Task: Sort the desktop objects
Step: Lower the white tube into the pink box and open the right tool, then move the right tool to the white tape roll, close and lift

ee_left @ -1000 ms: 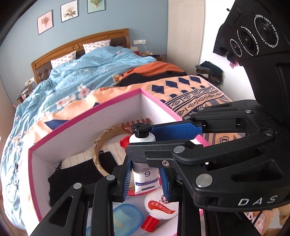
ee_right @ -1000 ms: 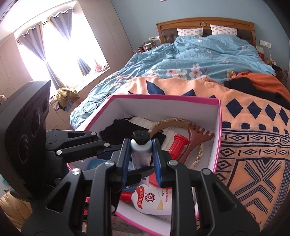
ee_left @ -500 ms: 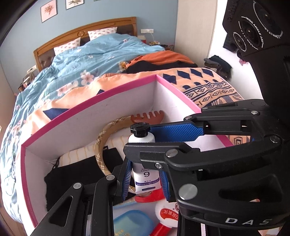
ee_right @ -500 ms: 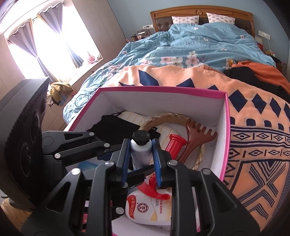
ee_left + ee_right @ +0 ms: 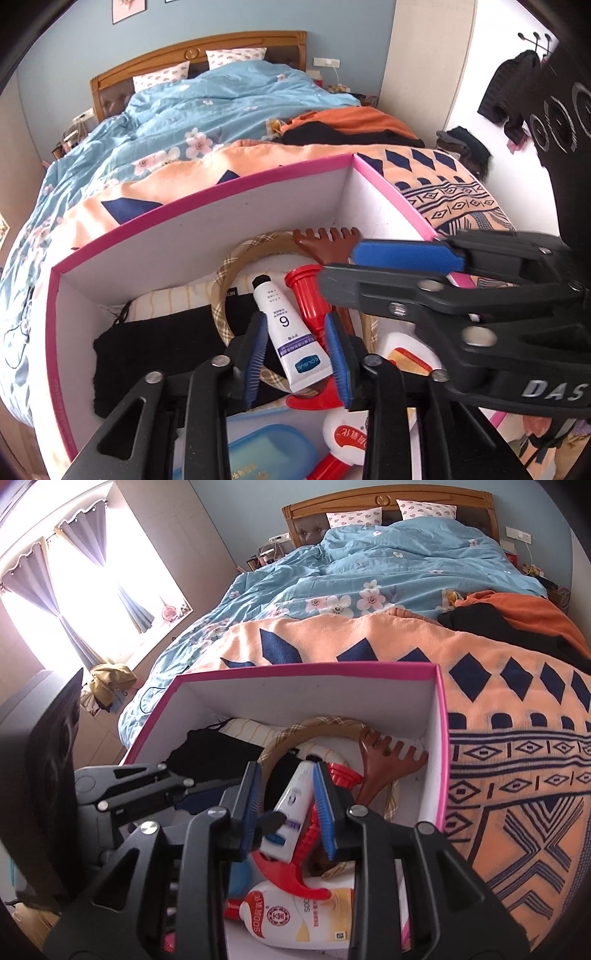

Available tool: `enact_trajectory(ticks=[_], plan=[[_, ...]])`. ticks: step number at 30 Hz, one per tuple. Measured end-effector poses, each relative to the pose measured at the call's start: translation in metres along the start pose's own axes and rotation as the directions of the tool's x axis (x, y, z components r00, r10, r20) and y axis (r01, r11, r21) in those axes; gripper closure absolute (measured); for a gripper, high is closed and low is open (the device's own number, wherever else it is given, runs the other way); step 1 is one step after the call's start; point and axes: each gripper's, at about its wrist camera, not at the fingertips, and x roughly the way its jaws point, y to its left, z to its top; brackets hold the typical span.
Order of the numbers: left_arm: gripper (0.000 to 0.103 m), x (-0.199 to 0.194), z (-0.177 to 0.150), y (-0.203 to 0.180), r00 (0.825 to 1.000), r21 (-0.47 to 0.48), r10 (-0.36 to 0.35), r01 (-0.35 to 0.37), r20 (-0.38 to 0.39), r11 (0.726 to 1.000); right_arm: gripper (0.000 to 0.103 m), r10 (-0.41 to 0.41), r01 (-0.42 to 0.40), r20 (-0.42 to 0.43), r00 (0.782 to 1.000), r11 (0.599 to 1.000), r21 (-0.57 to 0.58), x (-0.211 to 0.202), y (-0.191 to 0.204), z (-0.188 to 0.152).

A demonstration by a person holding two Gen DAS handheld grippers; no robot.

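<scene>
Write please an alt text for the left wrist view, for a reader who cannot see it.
A white tube with a black cap lies tilted between the opening jaws of the left gripper, inside a pink-edged box on a bed. Around it lie a red plunger-like tool, a brown comb and black cloth; the right gripper reaches in from the right.

Pink box (image 5: pixel 207 218) open on top; entry from above unobstructed. Box floor crowded: white tube (image 5: pixel 288 332) lying between left claw (image 5: pixel 295 354) pads, red tool (image 5: pixel 306 299) at 1 o'clock, plaid hoop (image 5: pixel 229 273) at 11, brown rake (image 5: pixel 328 245) at 12, black cloth (image 5: pixel 155 347) at 9. Right claw (image 5: pixel 388 266) crossing at 2 o'clock. Walls closed off at 12 and 3.
</scene>
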Motion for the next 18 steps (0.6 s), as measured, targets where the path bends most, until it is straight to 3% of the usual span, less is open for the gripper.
enact_trajectory(ticks=[9,15,18], plan=[[0.065,-0.051,-0.033,-0.019,0.992,0.094,-0.010,-0.002,0.123,0.996,0.064,0.102,-0.102,0.091,0.991,0.995,-0.005,-0.055,0.009,-0.037],[0.058,-0.094,-0.074,-0.045,0.979,0.224,-0.093,0.051,0.181,0.973,0.064,0.153,-0.148,0.106,0.982,0.987,-0.056,-0.094,0.024,-0.082],[0.058,-0.100,-0.100,-0.063,0.978,0.274,-0.146,0.101,0.147,0.956,0.064,0.145,-0.137,0.067,0.987,0.985,-0.105,-0.105,0.034,-0.112]])
